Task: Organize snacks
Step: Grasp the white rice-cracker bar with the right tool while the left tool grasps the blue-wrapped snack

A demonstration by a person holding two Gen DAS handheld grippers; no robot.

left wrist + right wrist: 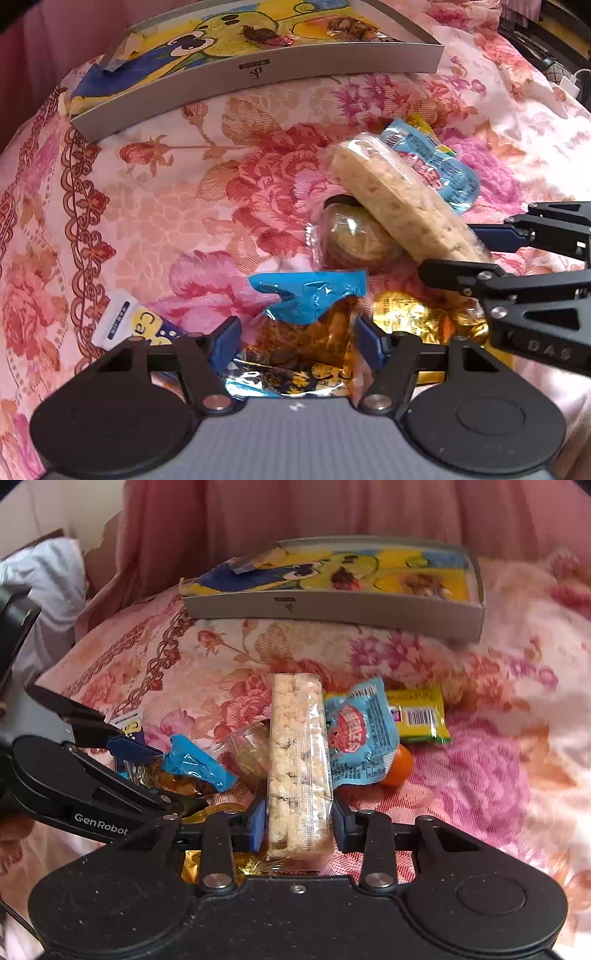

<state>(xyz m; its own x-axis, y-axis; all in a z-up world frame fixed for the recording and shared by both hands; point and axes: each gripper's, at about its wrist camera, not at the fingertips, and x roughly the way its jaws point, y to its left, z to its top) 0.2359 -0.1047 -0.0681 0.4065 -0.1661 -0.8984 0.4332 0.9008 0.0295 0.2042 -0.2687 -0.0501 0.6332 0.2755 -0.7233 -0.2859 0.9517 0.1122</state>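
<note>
Right gripper (299,827): fingers clamped on rice-cracker pack (297,760), likely bound for tray (332,609) at 12 o'clock. Left gripper (297,339): fingers straddling blue-topped snack bag (310,325), grip unconfirmed.

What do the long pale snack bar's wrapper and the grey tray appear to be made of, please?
Snack bar wrapper: probably thin clear plastic film, glossy; the puffed grains show through, with glare streaks. Grey tray: likely matte cardboard, judging by its thin, flat, non-reflective walls, though painted metal can't be excluded.

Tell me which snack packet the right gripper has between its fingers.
The long clear-wrapped rice cracker bar. The right gripper is shut on its near end; the blue packet, green packet and others lie loose on the floral cloth.
</note>
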